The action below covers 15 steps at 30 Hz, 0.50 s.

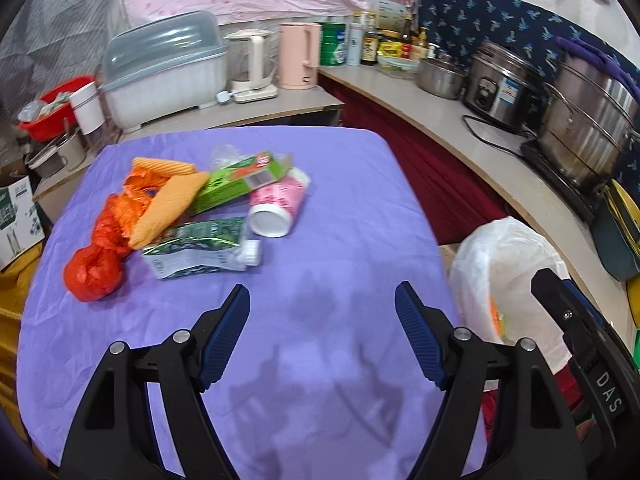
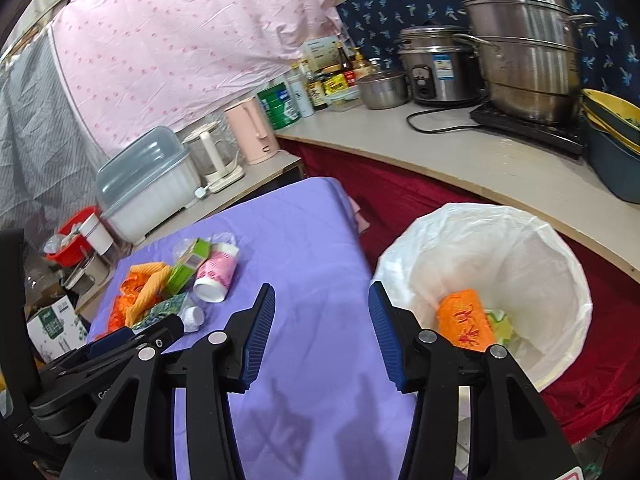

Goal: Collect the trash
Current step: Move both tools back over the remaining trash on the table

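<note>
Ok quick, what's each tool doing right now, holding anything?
Left tool: open, holding nothing, above the purple tablecloth.
Right tool: open, holding nothing, beside the white-lined trash bin.

The round bin lined with a white plastic bag (image 1: 508,280) is half hidden in the left wrist view behind a black gripper body (image 1: 580,344), so only a sliver of orange shows inside, and in the right wrist view a black finger covers the lower end of the orange wrapper (image 2: 464,320) lying in it. The labels on the cluster of small bottles and jars (image 1: 384,44) at the back of the counter are too small to read. A white cardboard box with green print (image 1: 16,220) is cut off by the left edge.
</note>
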Each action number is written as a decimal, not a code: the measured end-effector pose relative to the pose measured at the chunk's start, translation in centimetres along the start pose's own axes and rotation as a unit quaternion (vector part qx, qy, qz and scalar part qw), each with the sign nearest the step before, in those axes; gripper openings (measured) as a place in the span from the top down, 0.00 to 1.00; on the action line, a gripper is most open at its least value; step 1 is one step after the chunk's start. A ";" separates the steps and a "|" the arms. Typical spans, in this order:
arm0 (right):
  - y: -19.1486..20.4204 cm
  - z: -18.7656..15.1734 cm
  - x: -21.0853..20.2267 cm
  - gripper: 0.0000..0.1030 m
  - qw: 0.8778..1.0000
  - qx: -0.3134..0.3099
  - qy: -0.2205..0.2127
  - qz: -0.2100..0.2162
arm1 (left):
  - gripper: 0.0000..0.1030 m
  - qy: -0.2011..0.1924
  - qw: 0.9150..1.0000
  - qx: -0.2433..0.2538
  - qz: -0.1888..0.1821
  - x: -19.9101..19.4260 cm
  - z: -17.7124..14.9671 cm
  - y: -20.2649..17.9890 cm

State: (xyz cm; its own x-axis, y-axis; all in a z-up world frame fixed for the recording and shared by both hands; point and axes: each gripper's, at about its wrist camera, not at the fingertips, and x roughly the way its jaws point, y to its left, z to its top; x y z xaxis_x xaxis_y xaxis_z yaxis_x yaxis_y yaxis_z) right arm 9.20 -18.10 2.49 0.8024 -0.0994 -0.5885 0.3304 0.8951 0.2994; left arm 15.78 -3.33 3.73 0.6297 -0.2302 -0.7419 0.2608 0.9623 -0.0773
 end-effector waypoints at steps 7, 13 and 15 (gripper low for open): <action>4.3 -1.3 1.7 0.54 0.999 -0.022 0.022 0.024 | 0.31 0.003 0.999 -0.032 0.026 0.0 -0.4 5.5; 7.8 -2.6 3.2 0.54 0.997 -0.041 0.043 0.043 | 0.31 0.011 0.997 -0.069 0.046 0.4 -1.0 10.6; 9.1 -3.2 3.8 0.54 0.996 -0.048 0.050 0.050 | 0.31 0.014 0.995 -0.081 0.053 0.6 -1.2 12.2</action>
State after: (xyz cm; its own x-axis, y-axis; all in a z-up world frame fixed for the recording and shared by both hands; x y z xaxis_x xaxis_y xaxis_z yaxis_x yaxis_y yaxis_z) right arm 13.73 -8.92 0.59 0.7732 0.0320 -0.6334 0.1990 0.9360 0.2903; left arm 18.46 8.47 1.53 0.6254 -0.1251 -0.7702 0.0713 0.9921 -0.1033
